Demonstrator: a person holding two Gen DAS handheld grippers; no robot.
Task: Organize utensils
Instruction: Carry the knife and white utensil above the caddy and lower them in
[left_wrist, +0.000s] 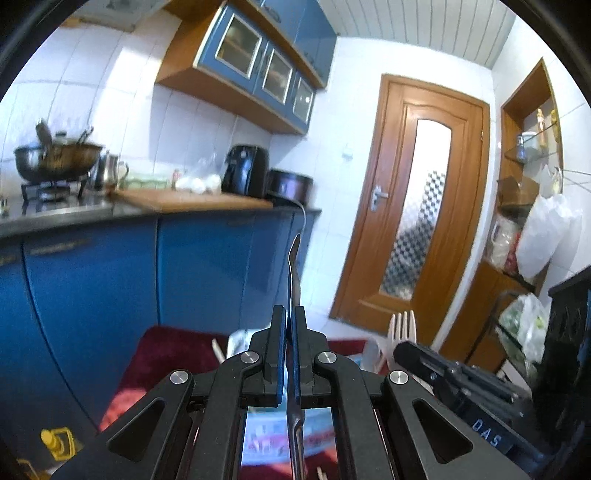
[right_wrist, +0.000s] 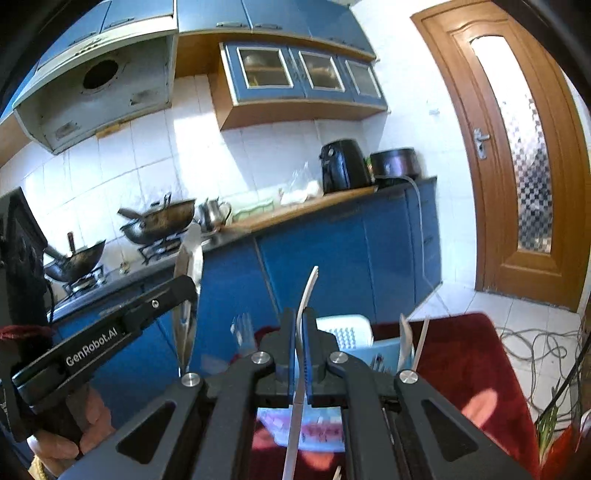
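Left tongs (left_wrist: 289, 321) pinch a slim, curved steel spoon (left_wrist: 294, 266) edge-on, raised upright; right tongs (right_wrist: 300, 325) clamp a flat white plastic fork (right_wrist: 307, 291), tines up.

the lower handle of the thin metal spoon (left_wrist: 294, 280), seen edge-on, is cut off by the bottom edge of the left wrist view. the lower shaft of the white plastic fork (right_wrist: 303, 314) is cut off by the bottom edge of the right wrist view. the pale blue plastic basket (right_wrist: 373, 345) is largely hidden behind the black gripper linkages. the patterned item (right_wrist: 295, 428) below them is seen only through a gap and cannot be identified. the contents behind the glass panes of the blue wall cabinet (left_wrist: 258, 55) are blurred.
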